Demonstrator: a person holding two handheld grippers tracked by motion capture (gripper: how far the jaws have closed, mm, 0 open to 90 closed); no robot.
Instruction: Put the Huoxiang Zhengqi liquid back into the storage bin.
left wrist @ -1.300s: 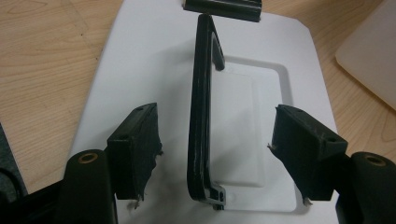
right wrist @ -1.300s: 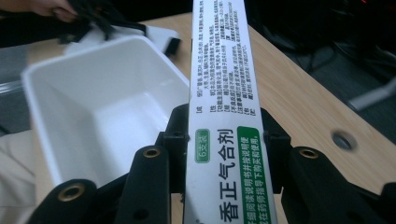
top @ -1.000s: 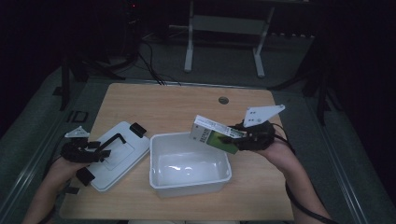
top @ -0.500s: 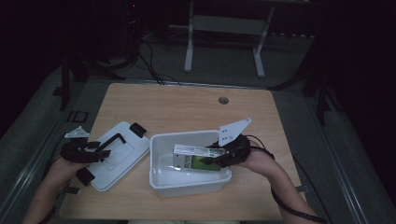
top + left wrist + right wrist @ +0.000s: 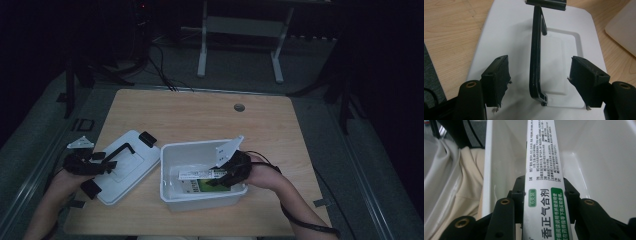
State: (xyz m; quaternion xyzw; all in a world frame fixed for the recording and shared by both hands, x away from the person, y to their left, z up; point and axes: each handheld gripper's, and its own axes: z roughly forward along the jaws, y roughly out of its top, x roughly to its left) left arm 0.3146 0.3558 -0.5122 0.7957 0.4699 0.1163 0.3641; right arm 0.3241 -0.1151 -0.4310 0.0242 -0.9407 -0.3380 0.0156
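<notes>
The far half of the table (image 5: 200, 112) lies bare. Nearer, the white bin (image 5: 172, 165) and its lid (image 5: 131, 172) sit side by side, a narrow strip of wood between them.

- Room's dim on my feed, far end almost black.
- Light wood bench (image 5: 200, 117), cable grommet (image 5: 239, 107) near its back edge.
- Grey carpet floor (image 5: 320, 107).
- White-legged table frame (image 5: 240, 30) behind, cables (image 5: 160, 70) trailing on the floor.

Dim high view, perhaps underexposed

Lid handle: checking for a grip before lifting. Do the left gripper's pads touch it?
Apart. The left gripper view shows the handle between the left gripper's pads, gaps either side.
</notes>
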